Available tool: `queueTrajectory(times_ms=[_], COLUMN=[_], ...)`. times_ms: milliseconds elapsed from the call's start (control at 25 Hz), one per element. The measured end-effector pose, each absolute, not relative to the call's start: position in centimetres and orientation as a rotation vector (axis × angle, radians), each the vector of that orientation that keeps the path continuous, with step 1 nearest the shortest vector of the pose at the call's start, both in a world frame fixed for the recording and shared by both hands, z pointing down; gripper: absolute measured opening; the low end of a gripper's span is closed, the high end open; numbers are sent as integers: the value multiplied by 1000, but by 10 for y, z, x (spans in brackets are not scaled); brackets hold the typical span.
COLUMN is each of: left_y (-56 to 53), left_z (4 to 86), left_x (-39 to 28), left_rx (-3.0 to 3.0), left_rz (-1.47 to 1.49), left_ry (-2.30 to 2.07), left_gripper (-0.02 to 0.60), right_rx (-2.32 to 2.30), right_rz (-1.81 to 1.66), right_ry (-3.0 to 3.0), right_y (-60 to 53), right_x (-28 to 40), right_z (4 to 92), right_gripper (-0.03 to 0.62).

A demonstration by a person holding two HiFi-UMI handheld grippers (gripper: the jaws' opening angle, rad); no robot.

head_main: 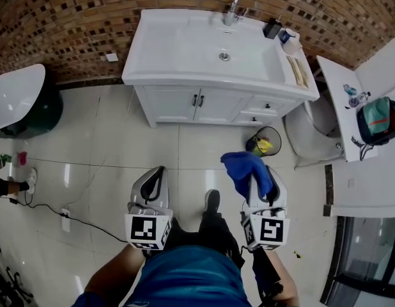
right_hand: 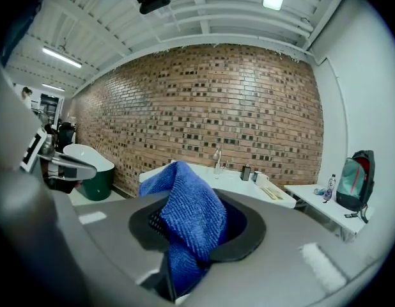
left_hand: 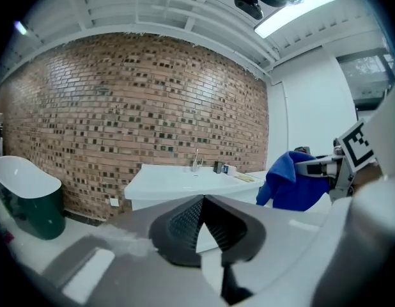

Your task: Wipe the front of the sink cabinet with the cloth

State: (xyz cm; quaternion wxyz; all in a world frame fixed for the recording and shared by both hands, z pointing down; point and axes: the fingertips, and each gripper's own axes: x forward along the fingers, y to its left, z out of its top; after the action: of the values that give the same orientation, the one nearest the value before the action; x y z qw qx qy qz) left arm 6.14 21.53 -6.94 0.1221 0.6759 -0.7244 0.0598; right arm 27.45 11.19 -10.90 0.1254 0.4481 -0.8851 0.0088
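The left gripper (left_hand: 202, 201) is held low above the tiled floor (head_main: 108, 146). Its jaws are closed tip to tip, with only a narrow wedge of light behind the tips and nothing between them. The right gripper (head_main: 260, 183) is level with it and to its right. Its jaws are clamped on the blue cloth (right_hand: 192, 215). The cloth stands up in a fold above the jaws and hangs down in front of them, covering the tips. The sink cabinet (head_main: 199, 105) stands ahead of both pairs of jaws and well apart from them, against the brick wall (head_main: 76, 18). Its white doors are closed, and the cloth is not touching them. The white basin top (head_main: 178, 43) sits on the cabinet, with the tap (head_main: 232, 9) at its far edge. A small bin (head_main: 266, 142) with yellow contents stands ahead of the right jaws, between them and the cabinet's right end. A bathtub (head_main: 15, 94) stands well to the left of the left jaws.
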Motion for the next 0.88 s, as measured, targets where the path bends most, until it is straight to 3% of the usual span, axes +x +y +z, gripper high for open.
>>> queueTrajectory(times_ms=[720, 880], left_y=[280, 295], left_z=[-64, -42], left_x=[195, 219], left_rx=[1801, 1746], left_rz=[227, 289], left_ry=[-2220, -2208], left_gripper=[6, 6], right_rx=[1076, 1082], right_rz=[126, 176], right_ry=[-2657, -2674], right_y=[166, 168], right_x=[385, 425], right_z=[-63, -9], right_gripper=[110, 100])
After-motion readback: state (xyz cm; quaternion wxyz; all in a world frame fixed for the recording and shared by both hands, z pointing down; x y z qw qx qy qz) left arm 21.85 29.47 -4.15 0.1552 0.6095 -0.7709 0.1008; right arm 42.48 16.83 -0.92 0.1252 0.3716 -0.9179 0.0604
